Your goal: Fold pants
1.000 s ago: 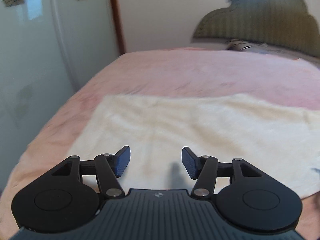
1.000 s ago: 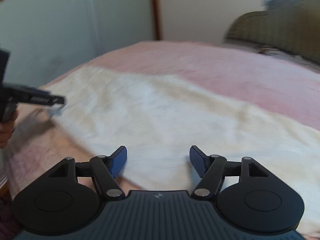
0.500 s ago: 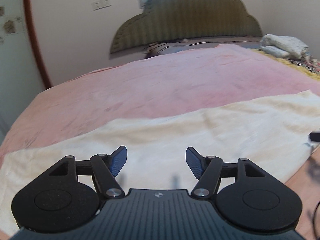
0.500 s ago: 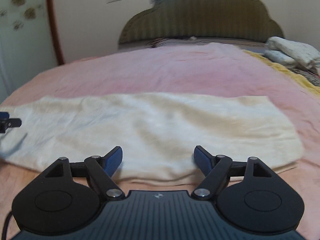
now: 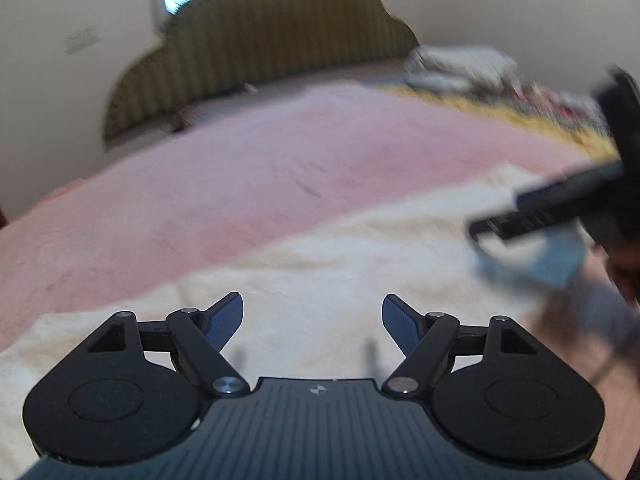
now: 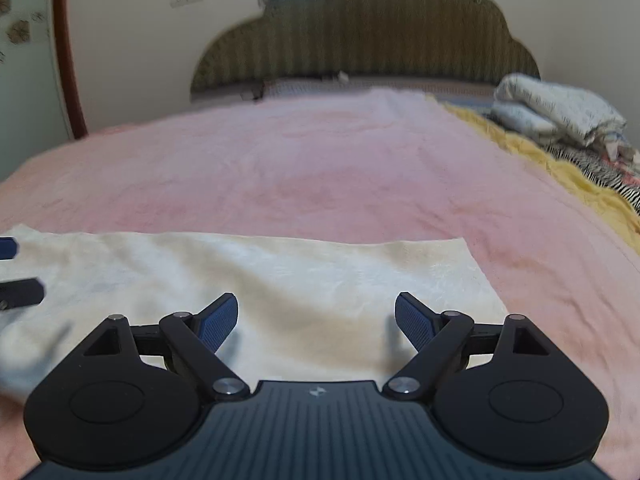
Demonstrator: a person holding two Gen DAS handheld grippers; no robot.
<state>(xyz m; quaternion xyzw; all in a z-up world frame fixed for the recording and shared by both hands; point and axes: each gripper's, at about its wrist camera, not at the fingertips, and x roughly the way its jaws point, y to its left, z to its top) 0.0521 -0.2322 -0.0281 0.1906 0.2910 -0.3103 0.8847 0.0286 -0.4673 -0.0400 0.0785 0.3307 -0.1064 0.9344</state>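
Observation:
Cream pants (image 5: 320, 264) lie flat as a long band across the pink bedspread (image 5: 240, 168); they also show in the right wrist view (image 6: 280, 276). My left gripper (image 5: 313, 322) is open and empty just above the pants. My right gripper (image 6: 316, 320) is open and empty over the pants near their right end. The right gripper shows blurred at the right edge of the left wrist view (image 5: 560, 208). The left gripper's fingertips (image 6: 16, 268) show at the left edge of the right wrist view.
An olive scalloped headboard (image 6: 360, 40) stands at the far end of the bed. Folded white bedding (image 6: 556, 108) and a yellow blanket (image 6: 560, 172) lie at the right. A wall and a brown door frame (image 6: 68, 60) are at the left.
Both views have swung to the right, from the wall side toward the headboard. The right gripper has come closer, now large in the left wrist view. Both grippers stay open.

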